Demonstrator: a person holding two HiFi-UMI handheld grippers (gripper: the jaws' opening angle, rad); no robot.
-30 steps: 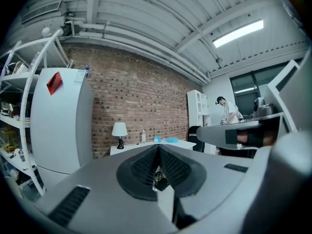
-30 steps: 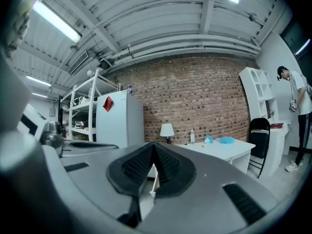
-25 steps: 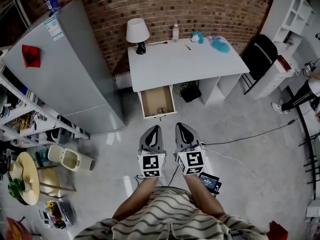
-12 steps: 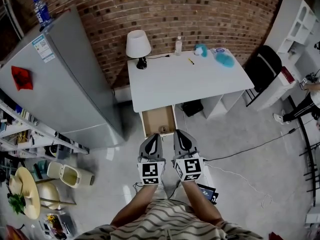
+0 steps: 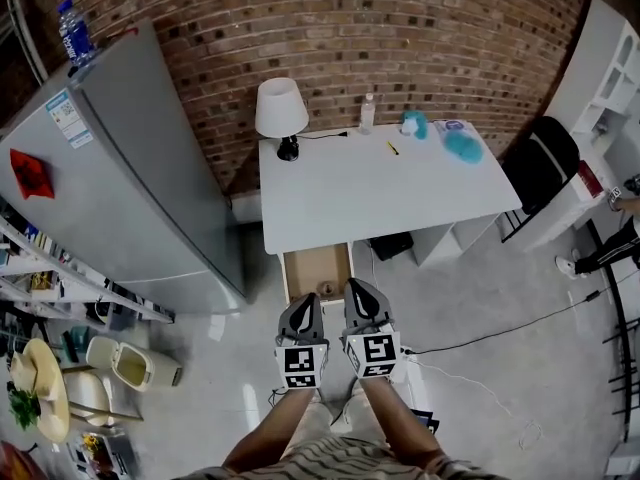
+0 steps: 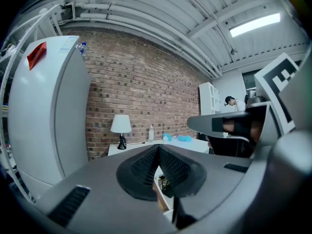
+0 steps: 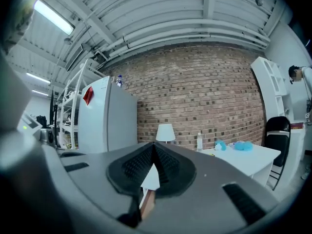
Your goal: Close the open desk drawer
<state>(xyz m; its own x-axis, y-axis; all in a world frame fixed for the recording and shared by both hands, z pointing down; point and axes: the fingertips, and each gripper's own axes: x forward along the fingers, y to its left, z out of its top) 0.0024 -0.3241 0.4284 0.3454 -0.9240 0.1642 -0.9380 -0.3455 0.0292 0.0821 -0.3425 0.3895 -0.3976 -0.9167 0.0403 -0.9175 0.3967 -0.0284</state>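
My left gripper (image 5: 305, 308) is squeezed shut with nothing in it. My right gripper (image 5: 361, 298) is shut too and holds nothing. I see them side by side, right by the front of the drawer (image 5: 316, 267). The drawer sticks out from under the left part of the white desk (image 5: 400, 193). A lamp (image 5: 281, 110) stands on the desk.

White desk (image 5: 380, 193) against the brick wall — only a few things on top.
A table lamp (image 5: 281, 113) stands at the back corner, its cord (image 5: 325, 135) trailing along the back edge. Farther along that edge from the lamp stands a clear bottle (image 5: 367, 113), then a small teal thing (image 5: 412, 124) and a fluffy blue thing (image 5: 463, 145). A short pen-like stick (image 5: 393, 148) lies between them. Below the lamp, at the desk's front — the drawer (image 5: 317, 268) stands pulled out.
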